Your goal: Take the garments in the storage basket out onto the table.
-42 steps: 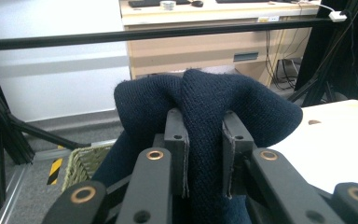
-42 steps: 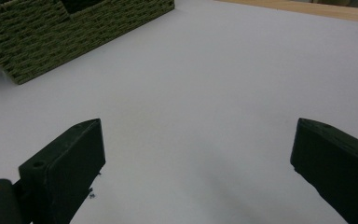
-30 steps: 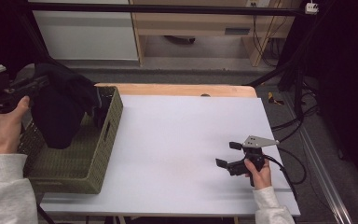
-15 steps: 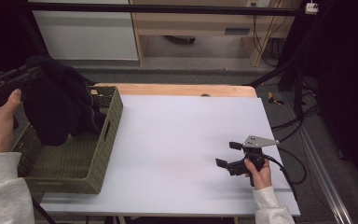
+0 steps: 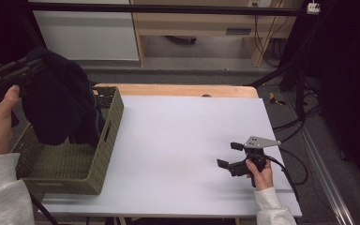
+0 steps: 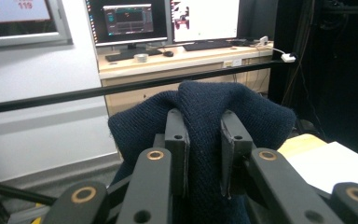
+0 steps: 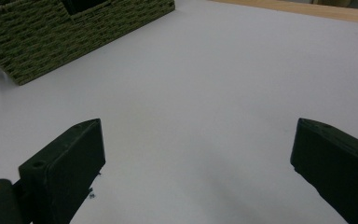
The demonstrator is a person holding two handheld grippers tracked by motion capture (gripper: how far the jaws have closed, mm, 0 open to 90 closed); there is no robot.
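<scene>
While its hem dips into the rectangular olive woven basket (image 5: 104, 140) at the desk's left edge, a dark navy knitted garment (image 5: 58, 105) hangs pinched in the left gripper (image 6: 204, 149). Jaws spread wide on nothing, the right gripper (image 5: 229, 155) rests near the white desk's (image 5: 178, 136) right edge.

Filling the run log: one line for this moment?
left tongs: shut on navy knit garment, above green basket | right tongs: open, on white table

White table top (image 5: 178, 140) lies bare and passable; the green basket (image 5: 101, 154) blocks its left edge
</scene>
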